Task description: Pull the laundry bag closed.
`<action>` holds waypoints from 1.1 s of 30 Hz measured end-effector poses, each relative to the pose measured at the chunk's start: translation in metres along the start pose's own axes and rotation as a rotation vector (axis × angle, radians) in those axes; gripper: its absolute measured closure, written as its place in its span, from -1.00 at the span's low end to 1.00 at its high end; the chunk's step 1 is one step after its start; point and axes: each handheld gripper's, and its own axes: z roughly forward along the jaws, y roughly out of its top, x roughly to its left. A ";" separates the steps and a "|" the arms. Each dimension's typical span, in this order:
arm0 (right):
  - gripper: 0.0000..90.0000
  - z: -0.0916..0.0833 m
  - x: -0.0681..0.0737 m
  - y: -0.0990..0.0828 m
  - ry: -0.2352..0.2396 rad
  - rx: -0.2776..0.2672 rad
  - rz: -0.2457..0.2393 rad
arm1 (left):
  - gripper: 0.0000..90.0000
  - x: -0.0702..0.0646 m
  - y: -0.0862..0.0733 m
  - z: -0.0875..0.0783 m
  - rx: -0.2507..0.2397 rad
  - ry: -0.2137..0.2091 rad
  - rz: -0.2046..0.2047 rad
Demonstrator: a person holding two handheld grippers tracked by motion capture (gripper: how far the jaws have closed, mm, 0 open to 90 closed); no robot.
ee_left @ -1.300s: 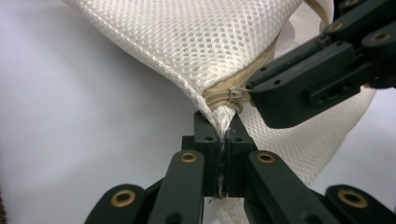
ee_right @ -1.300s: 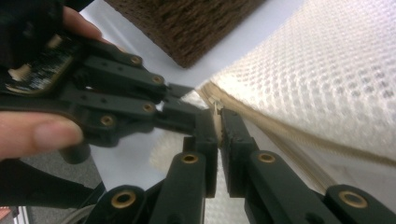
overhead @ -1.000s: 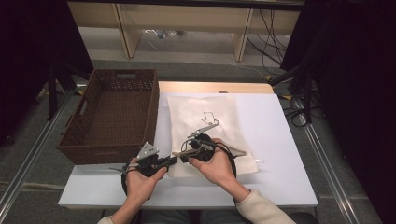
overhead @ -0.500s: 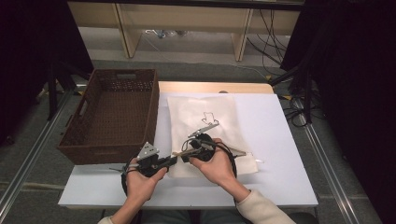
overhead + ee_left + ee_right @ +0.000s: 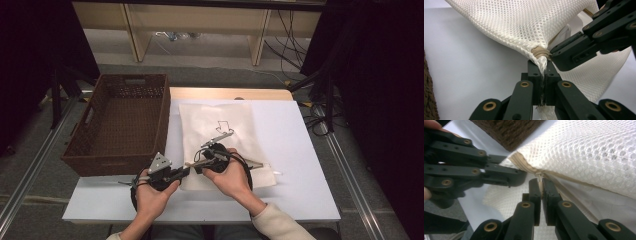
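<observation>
A white mesh bag (image 5: 220,120) lies flat on the white table (image 5: 295,150), with an arrow mark printed on it. At the bag's near left corner the two grippers meet tip to tip. My left gripper (image 5: 542,68) is shut on the mesh (image 5: 519,22) just below the tan zipper end (image 5: 539,51), and that corner is lifted off the table. My right gripper (image 5: 540,183) is shut on the small zipper pull (image 5: 539,177) along the tan zipper tape. In the high view the left gripper (image 5: 188,172) points right and the right gripper (image 5: 196,166) points left.
A brown woven basket (image 5: 162,120) stands at the table's left, close beside the bag, and its corner (image 5: 509,130) is in the right gripper view. A thin metal tool (image 5: 218,135) lies on the bag. Bare table surface lies right of the bag.
</observation>
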 end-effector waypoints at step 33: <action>0.95 -0.005 -0.004 -0.003 -0.033 0.025 0.028 | 0.92 0.002 0.000 -0.002 -0.015 0.027 0.022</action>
